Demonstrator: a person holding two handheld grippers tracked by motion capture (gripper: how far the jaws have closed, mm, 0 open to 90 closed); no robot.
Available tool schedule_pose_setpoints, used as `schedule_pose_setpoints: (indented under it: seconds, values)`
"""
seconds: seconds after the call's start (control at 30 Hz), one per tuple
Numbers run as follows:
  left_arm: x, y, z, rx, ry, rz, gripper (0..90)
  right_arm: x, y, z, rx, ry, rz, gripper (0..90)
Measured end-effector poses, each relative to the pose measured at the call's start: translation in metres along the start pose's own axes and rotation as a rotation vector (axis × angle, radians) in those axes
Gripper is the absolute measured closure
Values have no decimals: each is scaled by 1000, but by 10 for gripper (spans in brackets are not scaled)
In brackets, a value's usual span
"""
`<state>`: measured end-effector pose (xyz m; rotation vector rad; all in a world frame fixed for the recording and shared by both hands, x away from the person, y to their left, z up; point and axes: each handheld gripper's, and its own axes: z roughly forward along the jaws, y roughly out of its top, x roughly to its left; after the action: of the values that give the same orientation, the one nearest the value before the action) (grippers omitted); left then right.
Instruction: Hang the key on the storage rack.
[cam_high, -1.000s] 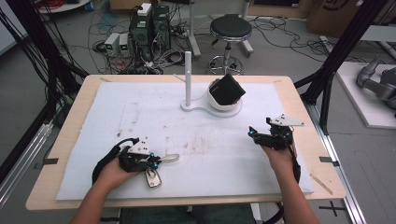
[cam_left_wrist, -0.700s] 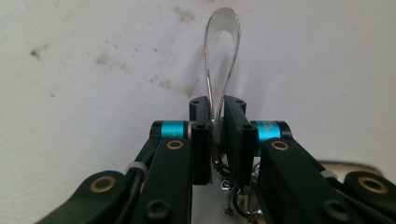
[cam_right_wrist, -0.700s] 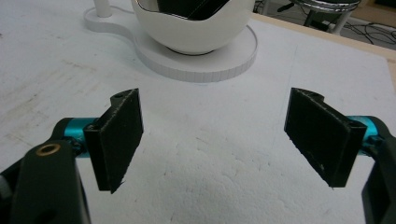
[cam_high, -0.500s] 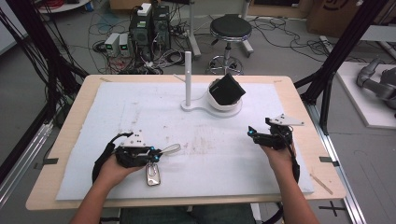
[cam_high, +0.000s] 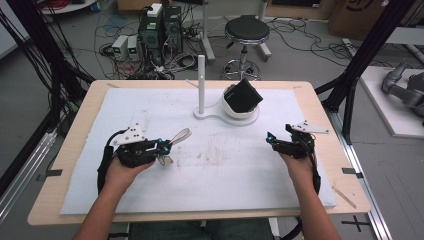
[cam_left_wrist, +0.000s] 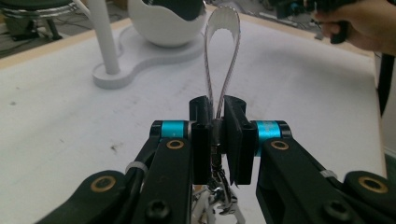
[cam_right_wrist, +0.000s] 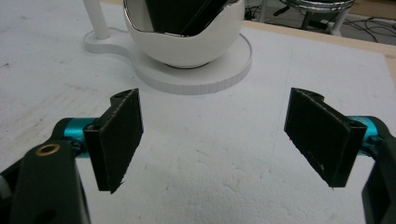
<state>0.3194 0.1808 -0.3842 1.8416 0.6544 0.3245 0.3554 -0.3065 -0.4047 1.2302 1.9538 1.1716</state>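
Left gripper (cam_high: 161, 148): its jaws are clenched on the base of a grey strap loop (cam_left_wrist: 223, 56), with a bunch of keys (cam_left_wrist: 219, 198) dangling below the pads.
Loop, where it is: lifted just off the white mat (cam_high: 215, 165) on the left side of the table (cam_high: 320, 100), in front of the person's left hand (cam_high: 122, 167).
Loop, long axis: it runs straight out from the jaws, the closed end pointing away from the person and slightly right, toward the white stand.
Stand (cam_high: 220, 112): a flat white base carrying an upright post (cam_high: 201, 82) and a white bowl (cam_high: 240, 107) with a black box (cam_high: 242, 95) tilted in it.
Post versus loop: in the left gripper view the post (cam_left_wrist: 103, 37) stands to the left of the loop's tip and farther off, well apart from it.
Right gripper (cam_high: 272, 141): jaws released and wide, nothing between the pads (cam_right_wrist: 119, 137), hovering low over the mat on the right.
Right gripper's line: it faces the bowl (cam_right_wrist: 187, 42), not the keys.
Nearer hand: the left one already has the keys; the right hand (cam_high: 300, 165) is well apart from them.
What the move turns on, as I read it: if the loop is meant for the post, the open loop must be carried forward and right, then dropped over the top.
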Motion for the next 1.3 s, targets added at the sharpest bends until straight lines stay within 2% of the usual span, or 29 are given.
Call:
schedule_pose_setpoints:
  seconds: [0.1, 0.23, 0.33, 0.47, 0.67, 0.77, 0.9, 1.03, 1.1, 1.3]
  values:
    - [5, 8, 2, -27, 47, -19, 813, -1, 0, 0, 1, 0, 10, 197]
    - [12, 20, 6, -68, 101, -23, 813, -1, 0, -1, -3, -2, 5, 197]
    - [15, 28, 9, -92, 110, -11, 813, -1, 0, -1, -2, -3, 3, 197]
    - [18, 38, 14, -94, 136, -2, 813, -2, 0, -1, -5, 0, 4, 198]
    - [18, 59, 22, -110, 151, 11, 813, -3, 0, -2, -6, -1, 14, 198]
    - [17, 71, 28, -111, 135, 15, 813, -2, 0, -3, -11, 1, 9, 197]
    - [20, 92, 36, -106, 131, 16, 813, -3, 0, -3, -16, -3, 6, 198]
    - [22, 113, 40, -118, 137, 35, 813, -5, 0, -3, -15, -3, 11, 197]
    - [24, 123, 43, -107, 135, 44, 813, -6, 0, -4, -13, -2, 8, 198]
    - [32, 150, 51, -82, 188, 81, 813, -8, -1, -5, -18, -3, 20, 197]
